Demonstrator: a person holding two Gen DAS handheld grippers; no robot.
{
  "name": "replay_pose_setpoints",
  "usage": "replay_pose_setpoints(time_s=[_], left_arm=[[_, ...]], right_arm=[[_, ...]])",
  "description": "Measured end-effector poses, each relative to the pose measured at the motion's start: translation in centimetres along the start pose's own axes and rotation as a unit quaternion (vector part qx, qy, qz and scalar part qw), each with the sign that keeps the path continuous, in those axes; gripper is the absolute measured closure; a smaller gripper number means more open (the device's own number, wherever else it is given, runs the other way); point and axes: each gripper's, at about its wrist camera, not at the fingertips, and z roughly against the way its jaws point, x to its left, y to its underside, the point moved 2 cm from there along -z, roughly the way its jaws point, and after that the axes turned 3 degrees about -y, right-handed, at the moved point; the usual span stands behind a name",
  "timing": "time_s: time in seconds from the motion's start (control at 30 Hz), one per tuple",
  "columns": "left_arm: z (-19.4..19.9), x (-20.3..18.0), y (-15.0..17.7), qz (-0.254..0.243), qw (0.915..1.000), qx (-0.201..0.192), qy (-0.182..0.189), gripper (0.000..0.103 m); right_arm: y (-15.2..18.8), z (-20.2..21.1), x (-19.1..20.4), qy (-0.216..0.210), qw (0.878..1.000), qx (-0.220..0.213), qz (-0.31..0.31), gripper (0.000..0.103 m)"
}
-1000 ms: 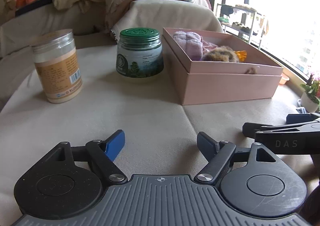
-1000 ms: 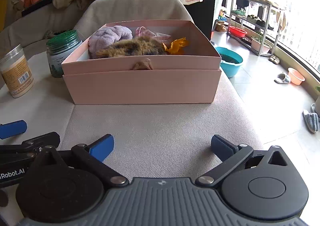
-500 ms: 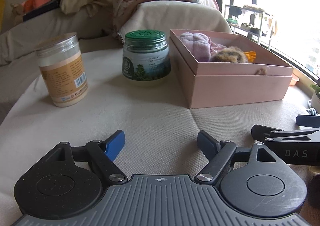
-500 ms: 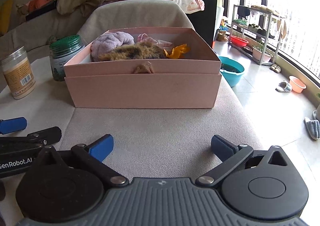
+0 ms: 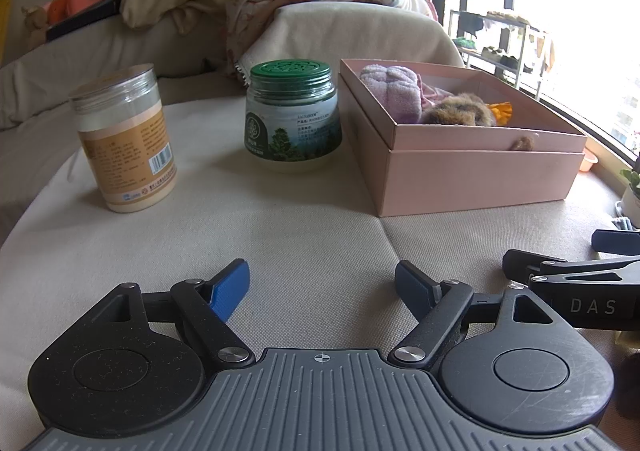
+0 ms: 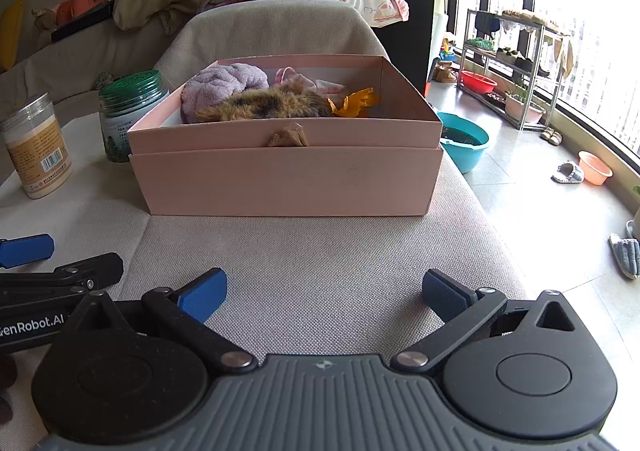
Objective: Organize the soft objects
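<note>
While both hover low over the cloth-covered bench, the left gripper and right gripper have their jaws spread apart, holding nothing. Beyond them sits a pink box holding a purple towel, a furry brown toy and something orange (partly hidden). Two jars stand left of it.
</note>
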Motion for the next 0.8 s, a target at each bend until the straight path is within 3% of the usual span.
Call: replay_pose_setpoints(time_s=[0.8], left_arm=[[0.02, -0.01, 0.00, 0.001, 1.0000, 0.000, 0.000, 0.018]], right_arm=[[-0.15, -0.15, 0.01, -0.004, 1.000, 0.001, 0.004, 0.000]])
